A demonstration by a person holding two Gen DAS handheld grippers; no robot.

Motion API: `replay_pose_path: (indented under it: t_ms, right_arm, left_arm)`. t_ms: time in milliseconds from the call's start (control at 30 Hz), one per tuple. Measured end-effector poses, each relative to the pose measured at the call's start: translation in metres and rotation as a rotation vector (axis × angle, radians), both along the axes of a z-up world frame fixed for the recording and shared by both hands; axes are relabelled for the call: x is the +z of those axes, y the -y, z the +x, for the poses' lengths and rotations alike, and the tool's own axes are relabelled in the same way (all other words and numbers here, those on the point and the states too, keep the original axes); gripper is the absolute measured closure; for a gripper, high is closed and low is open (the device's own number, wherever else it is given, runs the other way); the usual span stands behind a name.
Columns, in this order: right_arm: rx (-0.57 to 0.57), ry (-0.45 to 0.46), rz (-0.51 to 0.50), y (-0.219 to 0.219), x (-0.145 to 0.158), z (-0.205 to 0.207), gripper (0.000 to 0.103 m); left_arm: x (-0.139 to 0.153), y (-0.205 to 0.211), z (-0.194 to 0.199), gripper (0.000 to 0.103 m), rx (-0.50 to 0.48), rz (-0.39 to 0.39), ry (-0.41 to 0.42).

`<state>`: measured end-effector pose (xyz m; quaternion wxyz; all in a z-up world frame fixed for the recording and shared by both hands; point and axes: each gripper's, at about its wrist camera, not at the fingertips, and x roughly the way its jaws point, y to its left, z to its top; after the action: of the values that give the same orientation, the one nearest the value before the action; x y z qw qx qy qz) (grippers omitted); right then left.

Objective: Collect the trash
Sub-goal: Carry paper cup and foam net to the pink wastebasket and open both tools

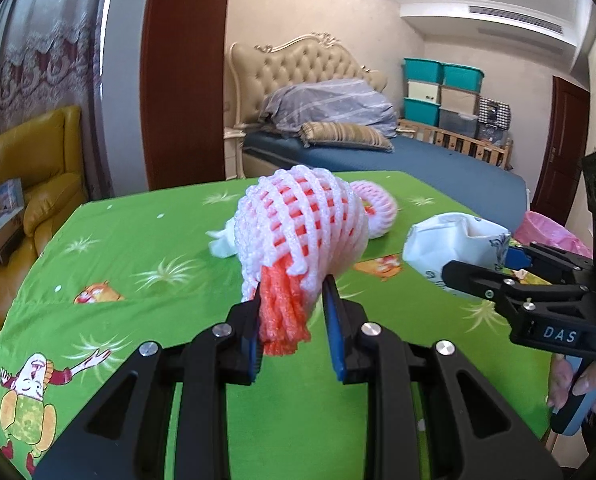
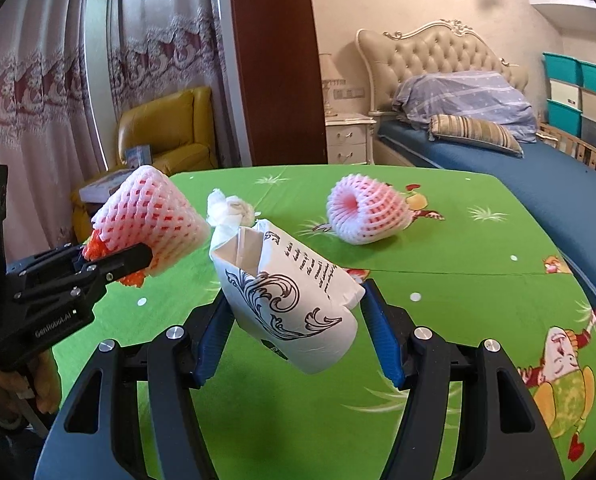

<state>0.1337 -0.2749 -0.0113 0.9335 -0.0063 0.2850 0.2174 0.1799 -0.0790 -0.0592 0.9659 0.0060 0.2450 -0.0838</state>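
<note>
Foam net [image 1: 302, 224] raised in left tool [image 1: 294, 320], tilted downward.

"DAS" on right gripper [image 1: 478, 276] body; "GenRobot.AI" on left gripper [image 2: 138, 258] body; cup script illegible.
</note>
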Motion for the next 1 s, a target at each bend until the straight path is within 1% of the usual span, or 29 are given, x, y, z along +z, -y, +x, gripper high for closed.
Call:
replay_pose_path:
  t_ms: [100,300,567,800,1000]
  right_arm:
    - [-0.016,0.003,0.008,0.008,-0.001,-0.002,0.043]
    - [-0.050,0.003,0.017,0.028,-0.003,-0.008,0.043]
    - [-0.101,0.032,0.024,0.058,0.006,-0.016,0.043]
    - [-0.166,0.055,0.024,0.087,0.014,-0.021,0.043]
    - [-0.224,0.073,0.024,0.117,0.019,-0.027,0.043]
  left_arm:
    - [0.003,0.012,-0.003,0.077,-0.017,0.004,0.013]
    - [0.006,0.022,-0.002,0.077,-0.049,0.018,0.013]
    - [0.012,0.045,0.000,0.077,-0.109,0.036,0.022]
    - [0.020,0.080,0.004,0.077,-0.203,0.044,0.031]
    - [0.024,0.123,0.008,0.077,-0.299,0.066,0.031]
